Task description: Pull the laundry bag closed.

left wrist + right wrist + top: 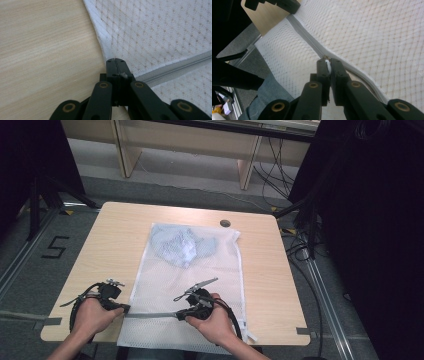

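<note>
A white mesh laundry bag (190, 275) lies flat on the wooden table (115, 240), with a light blue garment (182, 246) inside its far end. A grey zipper (150, 315) runs across the bag near the table's front edge. My left gripper (126, 309) is shut on the bag's left edge (105, 50), right where the zipper (175, 67) ends. My right gripper (179, 314) is shut on the small white zipper pull (327, 65), partway along the zipper (307, 35). In the right gripper view the left gripper's black jaws (284, 5) sit at the zipper's far end.
A round cable hole (225, 223) sits in the table beyond the bag. The bag's near end hangs over the table's front edge, above the person's trouser leg (267, 97). Black stands and cables (300, 210) flank the table on the floor.
</note>
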Tool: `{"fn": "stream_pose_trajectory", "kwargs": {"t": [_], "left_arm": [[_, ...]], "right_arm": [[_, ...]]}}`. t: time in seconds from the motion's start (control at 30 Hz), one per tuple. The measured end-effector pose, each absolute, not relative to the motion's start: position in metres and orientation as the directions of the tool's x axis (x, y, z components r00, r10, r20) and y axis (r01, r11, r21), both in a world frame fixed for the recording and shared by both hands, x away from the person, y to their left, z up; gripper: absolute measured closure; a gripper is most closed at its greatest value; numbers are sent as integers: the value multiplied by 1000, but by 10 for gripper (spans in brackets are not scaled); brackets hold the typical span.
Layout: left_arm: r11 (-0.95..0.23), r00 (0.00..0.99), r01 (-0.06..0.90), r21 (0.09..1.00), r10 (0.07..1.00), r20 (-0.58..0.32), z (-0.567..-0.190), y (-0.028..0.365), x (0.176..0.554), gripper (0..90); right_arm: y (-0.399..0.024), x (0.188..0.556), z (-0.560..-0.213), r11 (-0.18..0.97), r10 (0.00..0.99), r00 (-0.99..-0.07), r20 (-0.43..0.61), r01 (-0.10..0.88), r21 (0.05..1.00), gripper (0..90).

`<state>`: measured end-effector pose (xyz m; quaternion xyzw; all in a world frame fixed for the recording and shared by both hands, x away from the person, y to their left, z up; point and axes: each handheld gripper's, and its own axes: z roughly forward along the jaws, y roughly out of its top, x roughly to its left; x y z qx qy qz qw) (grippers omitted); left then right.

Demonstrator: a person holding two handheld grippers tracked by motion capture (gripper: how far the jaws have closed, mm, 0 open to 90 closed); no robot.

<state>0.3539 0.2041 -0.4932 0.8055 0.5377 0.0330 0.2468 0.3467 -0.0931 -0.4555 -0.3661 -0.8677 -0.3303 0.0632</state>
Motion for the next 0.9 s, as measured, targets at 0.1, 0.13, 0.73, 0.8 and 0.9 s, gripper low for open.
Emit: {"fn": "stream_pose_trajectory", "kwargs": {"t": [0.1, 0.13, 0.73, 0.8, 0.9], "left_arm": [[-300, 420, 850, 433, 882, -213, -493, 204, 354, 900], [-300, 419, 850, 434, 883, -213, -493, 204, 354, 900], [-297, 418, 850, 435, 883, -214, -493, 204, 354, 900], [-298, 419, 850, 435, 882, -214, -493, 204, 354, 900], [-285, 407, 856, 432, 887, -220, -493, 203, 353, 900]], "right_arm": [[-94, 344, -454, 500, 621, -696, 359, 706, 502, 871], [-95, 344, -454, 498, 621, -696, 361, 706, 504, 871], [-105, 343, -452, 484, 657, -664, 357, 735, 476, 871], [-107, 344, -453, 485, 634, -684, 361, 715, 504, 871], [-109, 344, -454, 481, 642, -678, 358, 720, 501, 871]]}}
